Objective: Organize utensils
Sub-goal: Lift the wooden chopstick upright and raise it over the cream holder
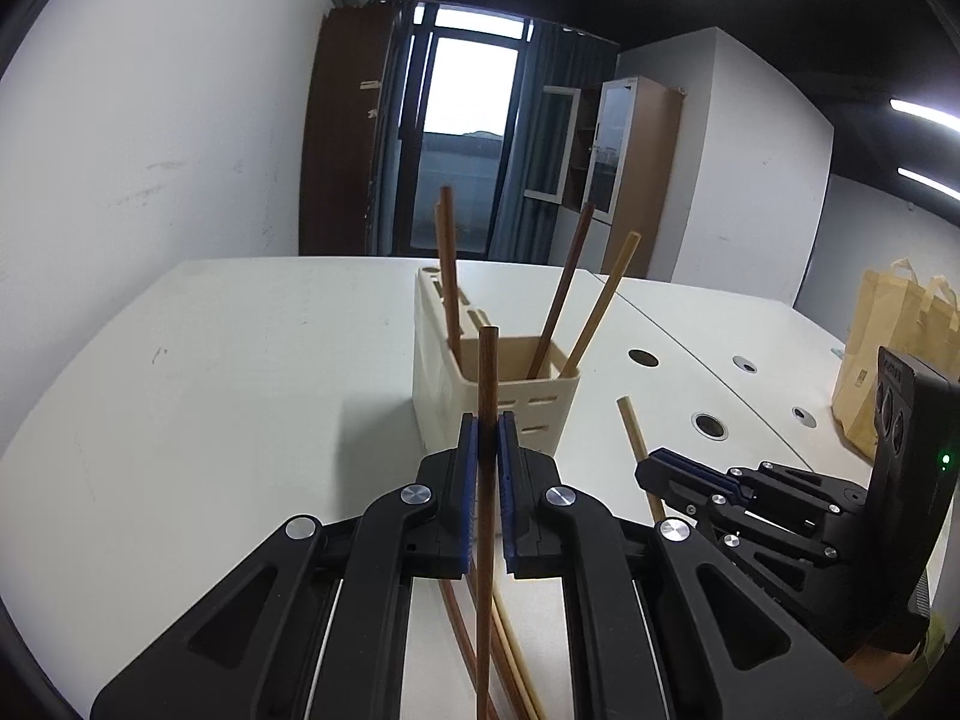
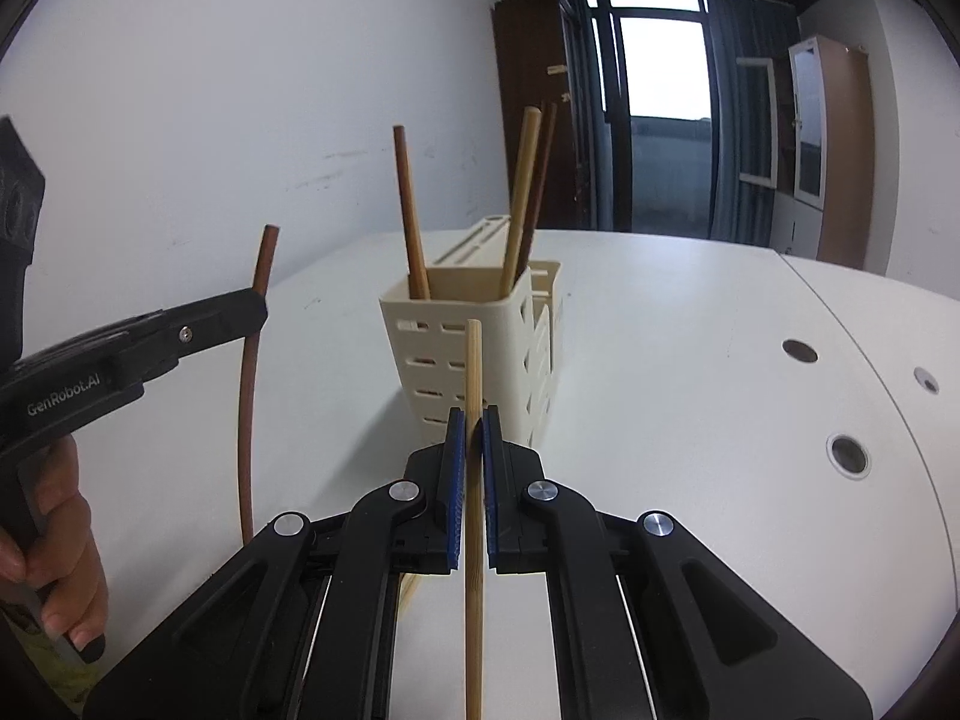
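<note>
Two chopsticks are up off the table, one clamped in each of our grippers, just short of the cream holder.

Our left gripper (image 1: 487, 420) pinches a dark brown chopstick (image 1: 486, 396) upright between its blue pads, while our right gripper (image 2: 474, 414) grips a pale wooden chopstick (image 2: 473, 372) the same way. Ahead stands the slotted utensil holder (image 1: 510, 408) on the white table (image 1: 240, 360), already holding three chopsticks that lean against its rim. A few more loose chopsticks (image 1: 510, 660) lie on the table below our left gripper.
</note>
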`<state>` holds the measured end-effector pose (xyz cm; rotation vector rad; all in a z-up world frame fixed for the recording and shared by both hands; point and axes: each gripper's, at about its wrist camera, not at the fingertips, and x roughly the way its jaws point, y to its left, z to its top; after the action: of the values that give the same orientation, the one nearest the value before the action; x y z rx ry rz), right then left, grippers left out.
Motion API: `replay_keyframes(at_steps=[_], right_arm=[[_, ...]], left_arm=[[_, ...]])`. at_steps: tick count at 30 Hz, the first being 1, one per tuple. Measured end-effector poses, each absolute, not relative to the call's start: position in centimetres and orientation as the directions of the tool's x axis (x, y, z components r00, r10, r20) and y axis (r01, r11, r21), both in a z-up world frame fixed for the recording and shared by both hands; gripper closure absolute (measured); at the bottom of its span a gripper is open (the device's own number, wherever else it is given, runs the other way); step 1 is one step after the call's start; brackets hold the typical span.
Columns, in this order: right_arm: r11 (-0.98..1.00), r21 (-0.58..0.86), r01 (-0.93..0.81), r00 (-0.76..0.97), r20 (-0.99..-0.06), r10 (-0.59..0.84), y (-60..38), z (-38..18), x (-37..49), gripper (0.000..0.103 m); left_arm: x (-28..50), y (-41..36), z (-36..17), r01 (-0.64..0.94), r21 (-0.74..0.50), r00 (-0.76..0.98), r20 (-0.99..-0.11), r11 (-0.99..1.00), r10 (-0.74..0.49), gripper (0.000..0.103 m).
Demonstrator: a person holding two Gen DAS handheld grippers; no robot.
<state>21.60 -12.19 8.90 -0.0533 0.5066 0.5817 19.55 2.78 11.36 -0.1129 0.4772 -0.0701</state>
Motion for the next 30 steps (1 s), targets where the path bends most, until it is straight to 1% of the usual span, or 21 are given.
replay_keyframes(at_steps=[3,7,13,17,20,25,30], right_arm=[[0.836,0.088,-0.541,0.726,-0.452,0.518,-12.6,9.9,22.7,0.097],[0.835,0.073,-0.546,0.749,-0.405,0.525,-12.2,11.9,22.2,0.097],[0.829,0.068,-0.555,0.783,-0.295,0.548,-12.4,15.4,22.0,0.097],[0.829,0.069,-0.556,0.800,-0.227,0.555,-12.9,17.3,22.5,0.097],[0.830,0.080,-0.552,0.809,-0.190,0.556,-13.3,17.9,23.1,0.097],[0.822,0.097,-0.561,0.811,-0.134,0.569,-13.5,18.3,24.2,0.097],[0.817,0.104,-0.567,0.816,-0.068,0.575,-13.2,18.7,24.7,0.097]], left_arm=[[19.9,2.7,12.1,0.040,-0.113,0.879,-0.469,0.993,-0.089,0.097],[19.8,2.6,13.4,0.048,-0.093,0.895,-0.438,0.994,-0.085,0.097],[19.7,2.7,16.0,0.063,-0.085,0.935,-0.344,0.994,-0.088,0.097],[20.2,2.9,17.1,0.076,-0.106,0.949,-0.296,0.991,-0.104,0.097],[20.6,3.1,17.5,0.073,-0.126,0.958,-0.267,0.989,-0.105,0.097],[20.9,2.4,17.7,0.071,-0.105,0.971,-0.221,0.992,-0.093,0.097],[20.5,1.5,18.5,0.074,-0.074,0.986,-0.146,0.994,-0.084,0.097]])
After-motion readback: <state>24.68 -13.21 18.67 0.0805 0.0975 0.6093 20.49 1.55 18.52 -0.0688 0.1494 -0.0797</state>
